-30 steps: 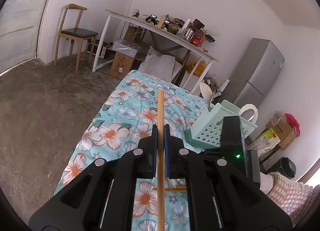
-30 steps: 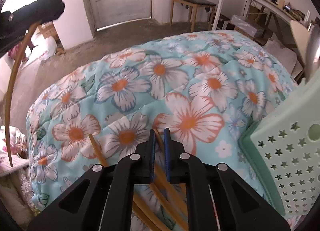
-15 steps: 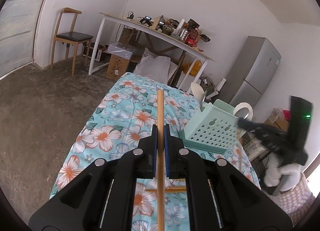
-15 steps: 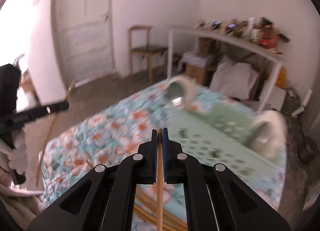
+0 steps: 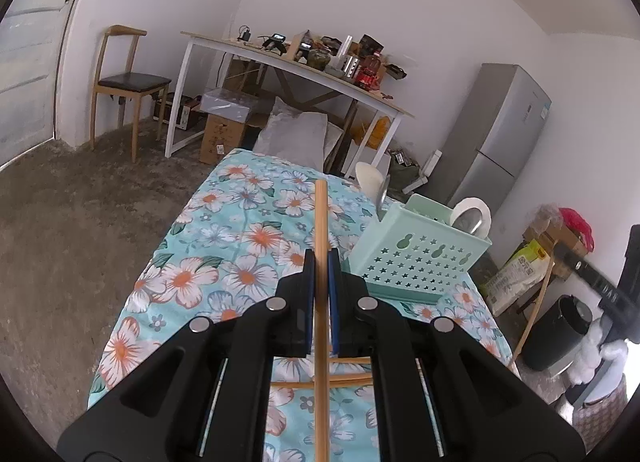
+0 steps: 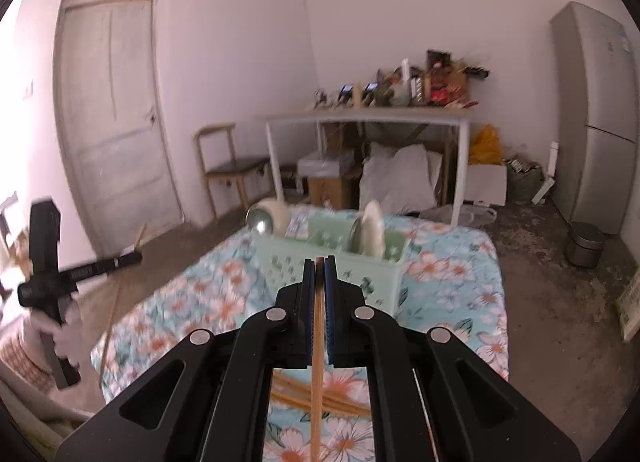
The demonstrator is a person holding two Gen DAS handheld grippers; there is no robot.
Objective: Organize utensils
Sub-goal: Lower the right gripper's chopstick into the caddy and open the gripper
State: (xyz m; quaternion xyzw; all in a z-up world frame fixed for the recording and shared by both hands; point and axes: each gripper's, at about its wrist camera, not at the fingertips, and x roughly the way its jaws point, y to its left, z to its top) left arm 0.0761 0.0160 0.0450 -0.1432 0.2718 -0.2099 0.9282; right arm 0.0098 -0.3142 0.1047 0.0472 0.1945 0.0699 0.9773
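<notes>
Both grippers clamped, one chopstick each.

L gripper (image 5: 321, 262): jaws pinched on chopstick (image 5: 320, 221), stick runs straight fwd along finger axis, tip sticks out well past the fingertips over the floral cloth (image 5: 224, 258). Basket (image 5: 416, 262) sits fwd-right of the L jaws, on the right side of the cloth.

R gripper (image 6: 319, 266): jaws pinched on its chopstick (image 6: 318, 326), tip about flush with the fingertips, tail runs back under the body. From this view the basket (image 6: 332, 258) is dead ahead, just past the tips, so R looks like the nearer hand for the drop. Spoons (image 6: 370, 229) already stand in the basket, bowls up.

Key relation: stick axis = gripper axis, both pointing somewhat below level, basket opening faces up. My read: R needs to pitch down more so the stick goes in end-first.

Loose chopsticks (image 6: 320, 398) left on the cloth at near edge, crossing below R jaws. R view blurry at the left, L gripper (image 6: 68, 274) seen there, off the left edge of the cloth.
</notes>
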